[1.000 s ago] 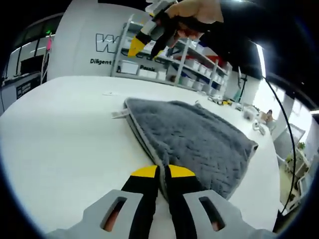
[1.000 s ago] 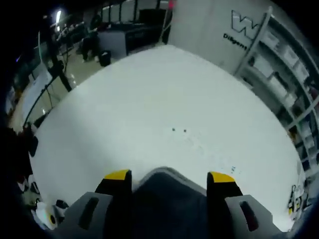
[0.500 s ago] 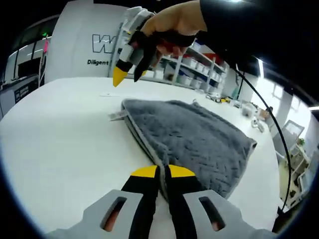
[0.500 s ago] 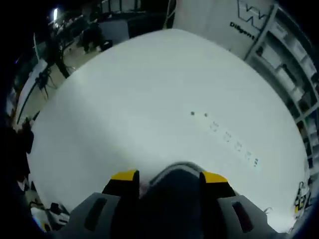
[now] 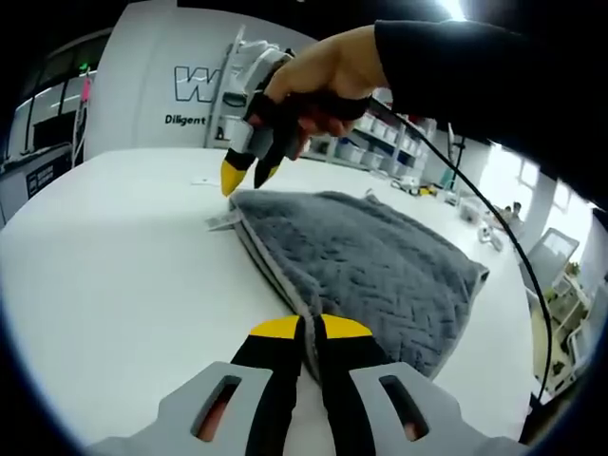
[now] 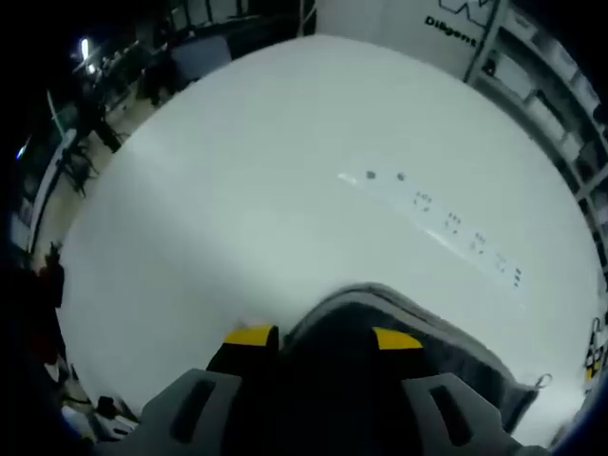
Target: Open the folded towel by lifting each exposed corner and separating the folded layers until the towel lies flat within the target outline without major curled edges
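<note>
- Centrally, the folded grey towel (image 5: 366,271) lies on the white table (image 5: 123,275), its layered, pale-edged fold running from the near corner up to the far corner, where a small tag (image 5: 224,220) pokes out from the edge.
- At the near corner the left gripper (image 5: 310,328) has its yellow-tipped jaws pressed narrow together on the towel's edge; the pinch looks meant to hold that end of the fold so the layers can be parted from the other end.
- At the far corner, in the left gripper view, the right gripper (image 5: 243,171) hangs point-down in a person's hand (image 5: 328,76), its tips just above the corner beside the tag, apparently not yet touching the cloth.
- From the right gripper view, the right gripper (image 6: 323,337) shows its two yellow tips set apart with the towel (image 6: 399,323) corner lying between and beyond them; the jaws stand parted and hold nothing, placed, I judge, to straddle the exposed corner before closing.
- A dark sleeve (image 5: 475,81) and a black cable (image 5: 518,266) trail back from that hand over the towel.
- Further out on the table (image 6: 237,190), a line of small printed marks (image 6: 446,223) runs past the corner, possibly part of the target outline, though too small to tell.
- Beyond the table stand shelving with bins (image 5: 380,142) and a white wall panel with lettering (image 5: 190,95).
- Unfolding seems barely begun: the towel is folded over.
</note>
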Demonstrator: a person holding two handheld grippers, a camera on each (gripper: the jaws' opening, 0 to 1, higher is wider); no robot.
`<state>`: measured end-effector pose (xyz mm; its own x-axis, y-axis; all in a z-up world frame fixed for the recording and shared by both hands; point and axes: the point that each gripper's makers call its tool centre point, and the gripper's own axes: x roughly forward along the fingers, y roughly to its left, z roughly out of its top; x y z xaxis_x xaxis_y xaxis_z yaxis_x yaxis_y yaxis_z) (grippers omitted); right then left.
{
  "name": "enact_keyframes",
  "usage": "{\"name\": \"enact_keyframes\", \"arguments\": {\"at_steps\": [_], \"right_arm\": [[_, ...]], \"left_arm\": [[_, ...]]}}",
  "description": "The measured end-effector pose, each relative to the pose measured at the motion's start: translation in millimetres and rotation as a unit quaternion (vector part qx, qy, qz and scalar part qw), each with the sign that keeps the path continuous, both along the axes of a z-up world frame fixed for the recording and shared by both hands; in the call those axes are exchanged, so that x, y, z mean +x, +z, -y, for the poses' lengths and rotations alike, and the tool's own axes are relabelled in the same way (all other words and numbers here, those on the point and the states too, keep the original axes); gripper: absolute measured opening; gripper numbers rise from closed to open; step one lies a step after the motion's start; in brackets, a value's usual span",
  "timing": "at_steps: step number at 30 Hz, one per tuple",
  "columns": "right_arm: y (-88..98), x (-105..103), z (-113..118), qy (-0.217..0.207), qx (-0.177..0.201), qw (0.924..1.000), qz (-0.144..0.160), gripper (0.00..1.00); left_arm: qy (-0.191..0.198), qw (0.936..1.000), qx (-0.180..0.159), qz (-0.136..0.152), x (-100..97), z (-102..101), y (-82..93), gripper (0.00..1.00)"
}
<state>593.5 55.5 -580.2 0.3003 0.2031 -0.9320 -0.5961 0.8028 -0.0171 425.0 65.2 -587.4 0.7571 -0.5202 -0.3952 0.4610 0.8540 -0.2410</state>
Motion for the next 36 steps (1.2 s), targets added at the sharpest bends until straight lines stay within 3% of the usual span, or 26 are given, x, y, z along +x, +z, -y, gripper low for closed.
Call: {"name": "enact_keyframes", "arguments": {"at_steps": [9, 19, 29, 36], "right_arm": [[-14.5, -1.9, -6.8, -0.026, 0.013, 0.9996, 0.002, 0.30], [-16.6, 53.0, -6.0, -0.041, 0.018, 0.9990, -0.010, 0.23], [-20.0, 59.8, -8.8, -0.017, -0.015, 0.9997, 0.007, 0.16], [-21.7, 31.2, -8.1, -0.003, -0.041, 0.9988, 0.028, 0.06]], "left_arm": [[-0.004, 0.9999, 0.009, 0.005, -3.6, 0.5, 0.7, 0.05], [-0.007, 0.9999, 0.008, 0.005, -3.5, 1.2, 0.6, 0.05], [-0.012, 0.9998, 0.011, 0.009, -2.8, 1.2, 0.8, 0.05], [-0.012, 0.9998, 0.008, 0.014, -2.3, 0.7, 1.6, 0.05]]}}
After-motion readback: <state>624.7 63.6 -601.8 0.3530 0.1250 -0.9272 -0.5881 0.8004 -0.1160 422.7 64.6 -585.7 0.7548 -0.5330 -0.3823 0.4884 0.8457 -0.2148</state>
